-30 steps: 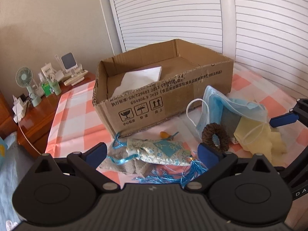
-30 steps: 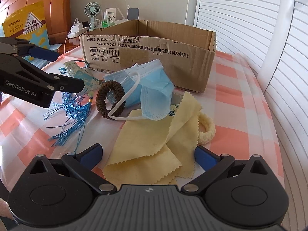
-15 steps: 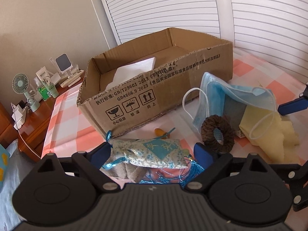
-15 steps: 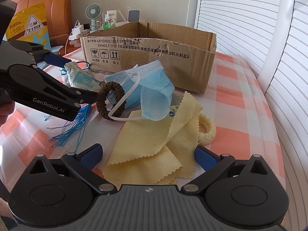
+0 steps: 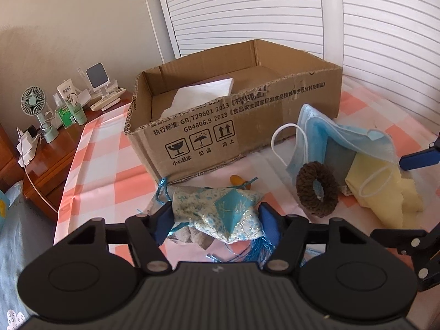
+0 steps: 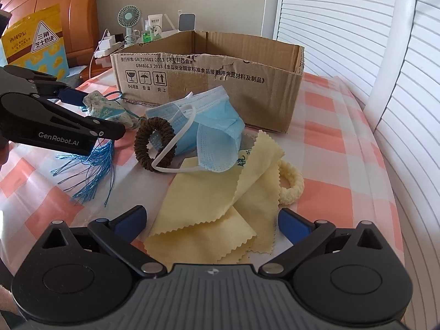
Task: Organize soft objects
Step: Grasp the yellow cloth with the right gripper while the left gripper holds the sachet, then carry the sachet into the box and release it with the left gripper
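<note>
My left gripper [image 5: 216, 217] is shut on a blue patterned sachet [image 5: 220, 210] with a blue tassel [image 6: 93, 165], holding it just above the checked tablecloth. It also shows in the right wrist view [image 6: 107, 110]. A brown hair tie [image 5: 316, 192], a blue face mask [image 5: 330, 140] and a yellow cloth [image 6: 214, 206] lie to its right. My right gripper [image 6: 211, 220] is open over the yellow cloth. A cream hair tie [image 6: 293, 184] lies beside the cloth. The cardboard box [image 5: 247, 126] stands behind, with white paper [image 5: 200, 96] inside.
A wooden nightstand [image 5: 49, 148] at the left holds a small fan [image 5: 35, 110], bottles and a charger. White shutters [image 5: 275, 13] stand behind the box. A brownish cloth [image 5: 192, 233] lies under the sachet. The table edge runs along the right in the right wrist view.
My left gripper has closed on the sachet and lifted it slightly off the table. The right gripper has stayed still and open.
</note>
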`<state>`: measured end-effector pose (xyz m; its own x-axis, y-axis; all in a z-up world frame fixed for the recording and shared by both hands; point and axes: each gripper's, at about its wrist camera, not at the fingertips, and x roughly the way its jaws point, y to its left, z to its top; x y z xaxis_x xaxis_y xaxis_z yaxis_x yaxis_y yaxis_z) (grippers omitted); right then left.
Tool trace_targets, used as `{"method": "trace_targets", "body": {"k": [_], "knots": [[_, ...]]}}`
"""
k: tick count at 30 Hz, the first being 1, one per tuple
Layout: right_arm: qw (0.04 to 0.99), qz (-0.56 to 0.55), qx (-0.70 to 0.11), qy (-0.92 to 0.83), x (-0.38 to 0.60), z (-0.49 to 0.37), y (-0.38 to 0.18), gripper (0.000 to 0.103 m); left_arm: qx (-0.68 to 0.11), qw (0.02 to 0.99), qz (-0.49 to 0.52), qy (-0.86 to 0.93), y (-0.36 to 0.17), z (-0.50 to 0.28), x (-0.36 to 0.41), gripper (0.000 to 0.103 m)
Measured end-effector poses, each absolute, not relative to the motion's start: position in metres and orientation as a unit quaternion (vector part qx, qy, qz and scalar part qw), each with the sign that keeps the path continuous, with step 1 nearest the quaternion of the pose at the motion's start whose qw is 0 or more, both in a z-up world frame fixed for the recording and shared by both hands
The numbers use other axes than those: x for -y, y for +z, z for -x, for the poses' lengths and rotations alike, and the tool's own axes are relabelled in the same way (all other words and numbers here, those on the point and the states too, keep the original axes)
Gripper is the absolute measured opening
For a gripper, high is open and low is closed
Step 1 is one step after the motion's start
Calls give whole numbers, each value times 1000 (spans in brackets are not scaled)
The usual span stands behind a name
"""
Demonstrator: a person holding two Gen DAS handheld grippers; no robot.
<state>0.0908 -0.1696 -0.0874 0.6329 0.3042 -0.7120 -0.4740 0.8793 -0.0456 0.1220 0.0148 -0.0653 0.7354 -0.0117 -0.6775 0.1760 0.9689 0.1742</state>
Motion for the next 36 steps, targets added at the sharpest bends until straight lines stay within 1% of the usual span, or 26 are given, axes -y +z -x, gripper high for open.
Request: {"method": "trace_targets", "body": {"k": [7, 9, 11, 12, 14, 15, 17, 18, 19, 20, 23, 36], "knots": [[895, 80, -381, 216, 172, -107, -85, 102, -362, 925, -99, -57, -64, -121, -17, 66], [896, 86, -382, 208, 169, -107, -84, 94, -361, 926, -96, -59, -63, -120, -18, 66], [898, 100, -379, 200, 167, -103, -84, 79, -359, 926, -95, -60, -62, -119, -19, 66], [899, 104, -378, 197, 167, -100, -83, 76, -359, 927, -95, -60, -61, -118, -19, 66], [899, 102, -377, 196, 169, -97, -81, 61, -357, 927, -96, -60, -61, -117, -20, 66], [900, 101, -377, 193, 171, -95, -80, 56, -356, 927, -96, -61, -60, -117, -20, 66], [901, 99, -378, 188, 175, -93, -78, 40, -356, 928, -97, -63, -60, -116, -20, 66], [901, 97, -379, 186, 177, -92, -78, 36, -355, 928, -97, -63, -59, -116, -21, 66], [901, 95, -380, 185, 178, -92, -77, 29, -353, 928, -97, -64, -59, -115, -20, 66], [901, 93, -382, 183, 181, -91, -76, 25, -353, 929, -96, -64, -58, -114, -21, 66], [900, 92, -385, 181, 185, -86, -75, 22, -350, 929, -95, -67, -56, -111, -22, 66], [907, 106, -370, 171, 202, -62, -49, 22, -346, 928, -87, -103, -40, -95, -28, 65]]}}
